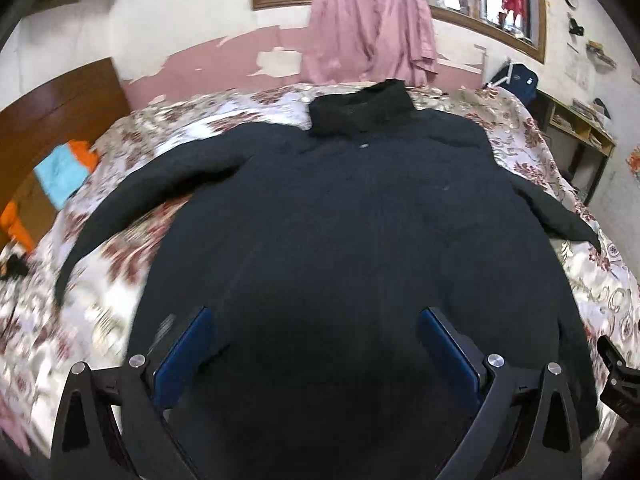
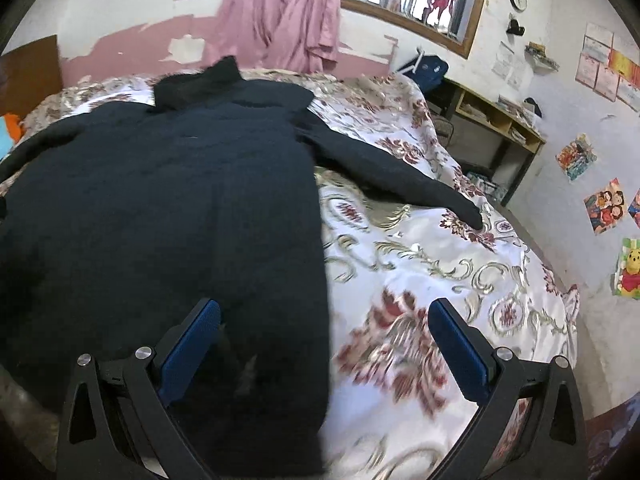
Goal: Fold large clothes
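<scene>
A large black jacket lies flat on the flowered bedspread, collar at the far side, both sleeves spread out. My left gripper is open and empty above the jacket's lower middle. The jacket also shows in the right wrist view, with its right sleeve stretched over the bedspread. My right gripper is open and empty over the jacket's lower right edge, one blue pad over the cloth, the other over the bedspread.
Blue and orange clothes lie at the left by the wooden headboard. A pink curtain hangs at the far wall. A wooden shelf stands right of the bed. The other gripper's edge shows at right.
</scene>
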{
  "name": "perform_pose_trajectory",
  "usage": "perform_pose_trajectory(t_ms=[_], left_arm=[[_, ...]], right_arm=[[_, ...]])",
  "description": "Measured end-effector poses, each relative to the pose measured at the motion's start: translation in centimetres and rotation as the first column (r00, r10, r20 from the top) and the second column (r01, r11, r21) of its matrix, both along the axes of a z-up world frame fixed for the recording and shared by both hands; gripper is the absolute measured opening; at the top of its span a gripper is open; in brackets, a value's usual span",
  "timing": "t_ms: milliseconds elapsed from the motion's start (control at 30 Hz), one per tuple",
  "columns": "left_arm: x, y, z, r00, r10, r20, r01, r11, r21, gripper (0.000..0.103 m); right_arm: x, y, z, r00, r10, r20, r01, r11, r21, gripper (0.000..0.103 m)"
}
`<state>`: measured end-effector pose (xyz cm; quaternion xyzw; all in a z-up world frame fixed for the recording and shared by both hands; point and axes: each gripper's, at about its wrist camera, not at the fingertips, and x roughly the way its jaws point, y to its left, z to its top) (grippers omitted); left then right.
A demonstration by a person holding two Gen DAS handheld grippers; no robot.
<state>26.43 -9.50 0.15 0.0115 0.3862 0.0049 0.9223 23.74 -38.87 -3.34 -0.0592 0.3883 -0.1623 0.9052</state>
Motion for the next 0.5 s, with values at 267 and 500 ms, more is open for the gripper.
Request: perform_pose_trajectory(t_ms=[267,500], left_arm=[[9.3,-7.4,-0.5,0.992,-0.12,0.023,0.12,0.993,-0.011,0.103],[16.6,-14.8,-0.6,0.964,-0.255,0.073,0.26,0.963,-0.068,0.103]], right_arm=[[6.5,-8.7,-2.0,1.0,-0.028,0.004,0.027,0.992,0.125,0.102],[12.8,-19.9,-5.8,0.993,-0.117,0.023,0.094,0.886,0.454,0.102]])
